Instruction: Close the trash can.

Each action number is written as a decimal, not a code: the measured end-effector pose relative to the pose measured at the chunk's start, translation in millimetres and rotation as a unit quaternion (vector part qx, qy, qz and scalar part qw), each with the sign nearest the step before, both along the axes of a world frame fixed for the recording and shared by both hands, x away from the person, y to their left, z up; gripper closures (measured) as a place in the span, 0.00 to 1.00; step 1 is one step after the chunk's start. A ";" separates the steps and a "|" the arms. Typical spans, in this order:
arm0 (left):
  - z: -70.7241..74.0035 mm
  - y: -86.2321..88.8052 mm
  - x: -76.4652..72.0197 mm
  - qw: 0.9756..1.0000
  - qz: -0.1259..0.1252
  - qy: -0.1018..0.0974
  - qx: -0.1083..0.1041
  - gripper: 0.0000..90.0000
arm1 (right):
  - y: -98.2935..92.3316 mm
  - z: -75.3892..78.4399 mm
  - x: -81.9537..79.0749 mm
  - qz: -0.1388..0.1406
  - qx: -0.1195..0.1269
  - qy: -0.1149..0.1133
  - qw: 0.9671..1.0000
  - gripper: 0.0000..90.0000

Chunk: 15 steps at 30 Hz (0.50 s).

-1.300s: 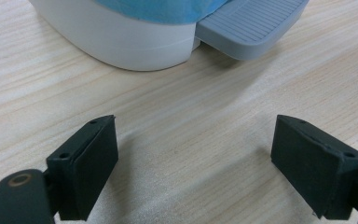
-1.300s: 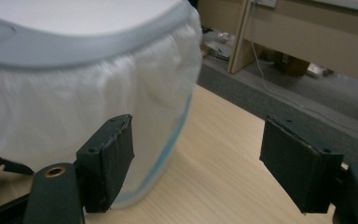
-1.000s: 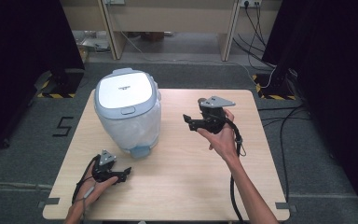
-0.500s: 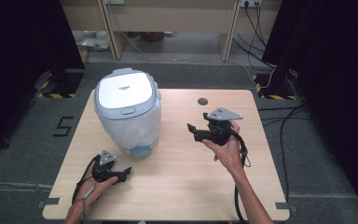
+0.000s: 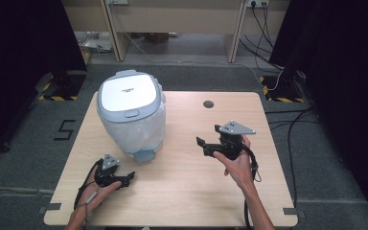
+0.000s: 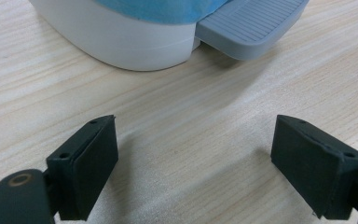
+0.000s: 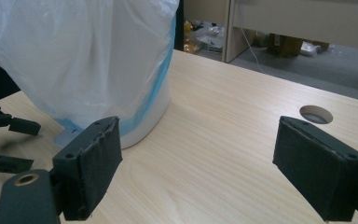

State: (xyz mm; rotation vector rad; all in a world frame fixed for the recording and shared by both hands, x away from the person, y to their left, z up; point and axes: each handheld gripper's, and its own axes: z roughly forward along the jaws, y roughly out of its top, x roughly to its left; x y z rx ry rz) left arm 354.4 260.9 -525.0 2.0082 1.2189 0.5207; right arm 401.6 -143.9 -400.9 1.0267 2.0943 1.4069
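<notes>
High view: your right gripper (image 5: pixel 202 145) has dropped back toward you, away from the pedal bin (image 5: pixel 132 115), its jaws just opening wider with nothing between. Left gripper (image 5: pixel 128 178) rests released near the pedal (image 6: pixel 251 25). Bin work looks done.

Black gripper (image 5: pixel 205 145), grey three-cornered plate, trailing cable

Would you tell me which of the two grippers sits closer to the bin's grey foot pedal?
The left gripper, resting on the table just before the pedal; the right gripper is held farther off.
</notes>
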 end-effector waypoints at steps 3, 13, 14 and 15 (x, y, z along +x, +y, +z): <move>0.0 0.0 0.0 1.000 0.000 0.000 0.000 0.15 | -1.5 -7.9 -7.4 -0.003 0.008 0.000 1.000 0.17; 0.0 0.0 0.0 1.000 0.000 0.000 0.000 0.15 | 7.1 -20.6 -26.4 0.009 -0.016 -0.011 1.000 0.17; 0.0 0.0 0.0 1.000 0.000 0.000 0.000 0.15 | 7.7 -22.1 -27.5 0.011 -0.020 -0.015 1.000 0.17; 0.0 0.0 0.0 1.000 0.000 0.000 0.000 0.15 | 8.5 -24.4 -29.5 0.007 -0.022 -0.018 1.000 0.17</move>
